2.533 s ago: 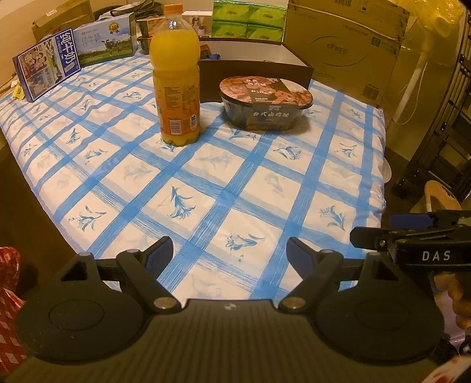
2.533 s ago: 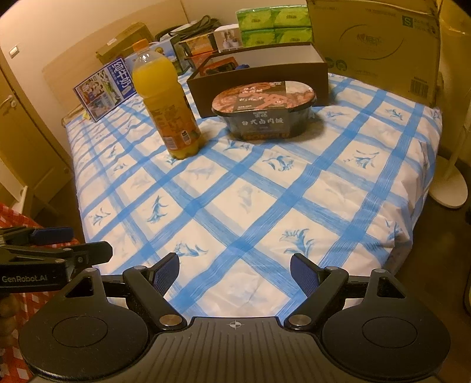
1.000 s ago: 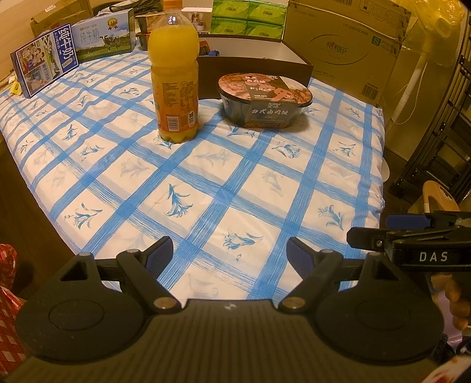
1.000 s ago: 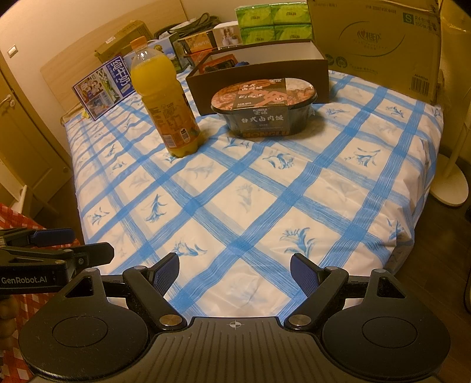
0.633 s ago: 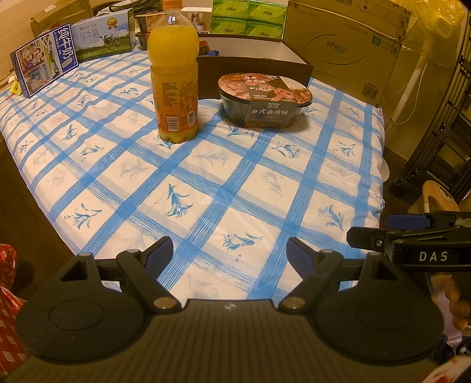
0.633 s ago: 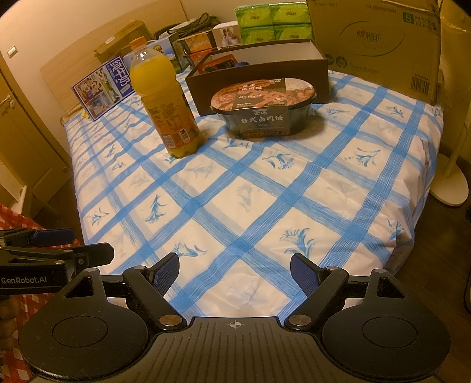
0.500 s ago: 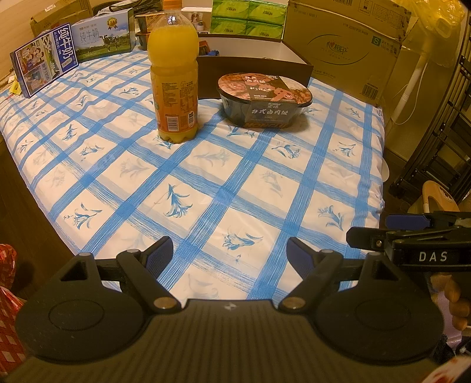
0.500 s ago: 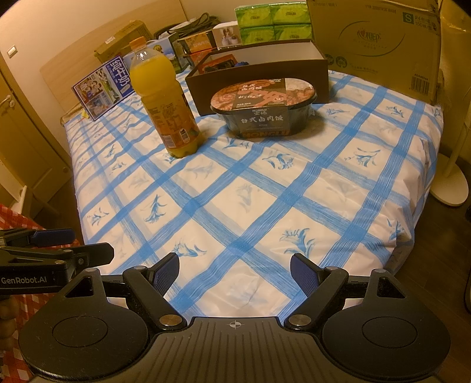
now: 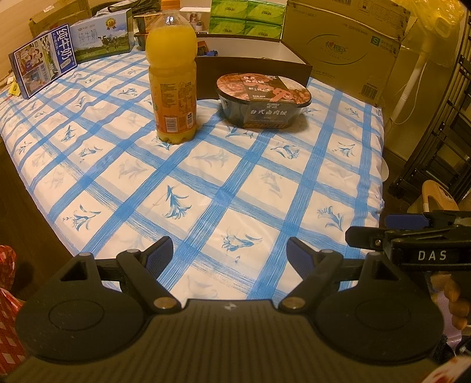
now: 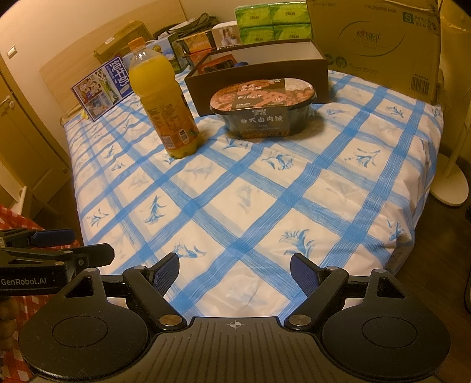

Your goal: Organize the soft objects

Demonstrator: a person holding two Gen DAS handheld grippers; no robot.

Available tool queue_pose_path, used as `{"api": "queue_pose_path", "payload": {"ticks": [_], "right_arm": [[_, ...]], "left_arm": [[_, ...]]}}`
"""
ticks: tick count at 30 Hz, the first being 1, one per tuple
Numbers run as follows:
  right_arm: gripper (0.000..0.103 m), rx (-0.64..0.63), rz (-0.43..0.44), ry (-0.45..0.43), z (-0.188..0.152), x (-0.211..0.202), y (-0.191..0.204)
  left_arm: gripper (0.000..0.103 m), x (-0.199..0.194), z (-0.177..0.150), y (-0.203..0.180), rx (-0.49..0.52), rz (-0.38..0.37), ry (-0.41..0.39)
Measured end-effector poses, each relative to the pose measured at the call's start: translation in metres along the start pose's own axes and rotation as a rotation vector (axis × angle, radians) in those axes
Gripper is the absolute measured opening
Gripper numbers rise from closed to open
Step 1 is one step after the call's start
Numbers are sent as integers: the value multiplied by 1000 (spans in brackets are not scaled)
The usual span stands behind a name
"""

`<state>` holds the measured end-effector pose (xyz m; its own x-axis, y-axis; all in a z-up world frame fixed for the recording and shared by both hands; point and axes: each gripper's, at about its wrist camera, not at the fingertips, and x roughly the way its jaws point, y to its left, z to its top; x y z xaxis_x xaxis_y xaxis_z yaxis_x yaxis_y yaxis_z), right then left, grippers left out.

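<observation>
Surface: a bed (image 9: 265, 188) under a white cover with a blue grid and blue flower prints, seen from its near edge; the near half of the cover is bare.
Room: warm, dim light; a wooden headboard (image 10: 97, 44) at far left, a white fan base (image 10: 449, 188) on the dark floor to the right.
Far edge: a large cardboard carton (image 9: 344, 50) at far right, green tissue packs (image 9: 247, 17) behind it, milk cartons (image 9: 42, 60) standing at far left.
Dark box: an open brown box (image 10: 259, 70) lies far centre — small items show inside, too dim to name.
Bottle: an orange juice bottle (image 9: 172, 76) stands upright, left of centre, just in front of the brown box's left corner.
Bowl: a black sealed noodle bowl (image 9: 263, 100) sits to the bottle's right, apart from it, right up against the box's near wall.
In the way: nothing lies between the grippers and these two things.
Left gripper (image 9: 229, 254): released, fingers spread wide over the near edge, nothing between them.
Right gripper (image 10: 234, 269): released too — empty, just beside the left one.
</observation>
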<state>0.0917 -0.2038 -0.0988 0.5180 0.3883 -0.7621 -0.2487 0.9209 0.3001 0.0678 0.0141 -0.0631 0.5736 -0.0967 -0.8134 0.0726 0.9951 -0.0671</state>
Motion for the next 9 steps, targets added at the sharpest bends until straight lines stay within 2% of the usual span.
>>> {"api": "queue_pose_path", "payload": {"ticks": [9], "right_arm": [[82,5,-2,4,1,3,-1]], "left_arm": [[83,7,1,-4,-2,-1,11]]}}
